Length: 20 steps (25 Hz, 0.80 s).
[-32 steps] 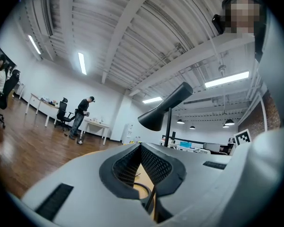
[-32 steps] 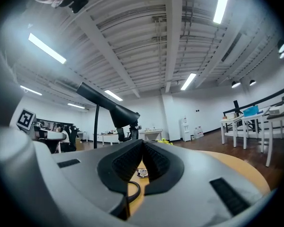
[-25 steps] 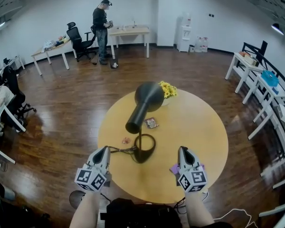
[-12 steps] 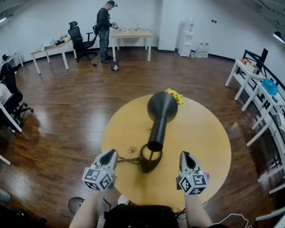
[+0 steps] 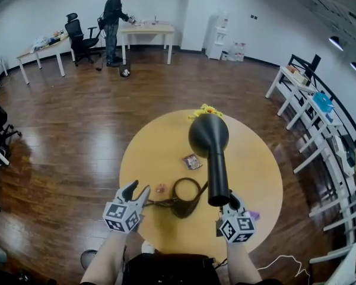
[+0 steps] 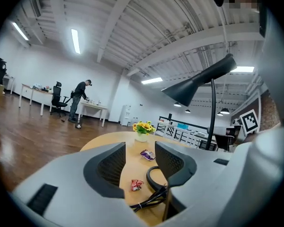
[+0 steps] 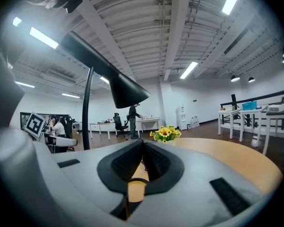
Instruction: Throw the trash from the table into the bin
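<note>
Approach for pickup seems in hand: left gripper (image 5: 137, 189), jaws just opened and empty, faces the red wrapper (image 5: 161, 188) on the table (image 5: 255, 159) and next must advance and close, while right gripper (image 5: 233, 199) is clenched empty.

Head view sits high, looking steeply down on the round tabletop (image 5: 249, 159) from its near edge. Both gripper views ride low near that edge, looking level across it; all three catch the lamp (image 5: 209, 136) and flowers (image 5: 206, 109).
</note>
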Motion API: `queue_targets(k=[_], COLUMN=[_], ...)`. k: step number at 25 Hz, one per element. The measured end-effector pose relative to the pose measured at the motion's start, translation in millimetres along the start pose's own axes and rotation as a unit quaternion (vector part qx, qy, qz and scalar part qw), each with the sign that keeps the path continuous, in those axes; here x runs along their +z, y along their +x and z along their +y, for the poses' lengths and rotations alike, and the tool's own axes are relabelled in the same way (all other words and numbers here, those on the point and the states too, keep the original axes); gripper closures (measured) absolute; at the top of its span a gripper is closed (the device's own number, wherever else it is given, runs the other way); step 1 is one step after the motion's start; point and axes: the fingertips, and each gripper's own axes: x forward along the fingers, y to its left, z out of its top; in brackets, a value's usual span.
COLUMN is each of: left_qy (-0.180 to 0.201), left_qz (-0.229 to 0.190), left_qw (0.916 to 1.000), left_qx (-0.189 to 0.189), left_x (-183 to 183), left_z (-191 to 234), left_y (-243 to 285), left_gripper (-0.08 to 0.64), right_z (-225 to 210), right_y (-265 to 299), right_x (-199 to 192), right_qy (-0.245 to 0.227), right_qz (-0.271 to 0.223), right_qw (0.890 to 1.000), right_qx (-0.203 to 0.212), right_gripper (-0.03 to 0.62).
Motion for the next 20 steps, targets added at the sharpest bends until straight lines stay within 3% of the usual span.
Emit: queue_targets(k=[6, 9, 20], left_qy=[-0.005, 0.005, 0.030], left_qz=[0.063, 0.096, 0.198], left_qw=[0.9965, 0.9920, 0.9652], left_qx=[-0.054, -0.082, -0.168], left_x=[-21.2, -36.2, -109.6], left_z=[12.7, 16.7, 14.5], left_y=[26.2, 43.8, 90.4], left_gripper=[0.277, 0.275, 0.276], right_z=[15.0, 15.0, -20.5], right_y=[3.2, 3.3, -43.6], right_x=[2.6, 1.0, 4.0], right_qy=[0.006, 0.006, 0.015], right_qz=[0.019, 0.027, 0.013], right_qw=[0.999, 0.998, 0.982], right_qx=[-0.037, -0.061, -0.189], right_gripper=[0.588, 0.588, 0.588])
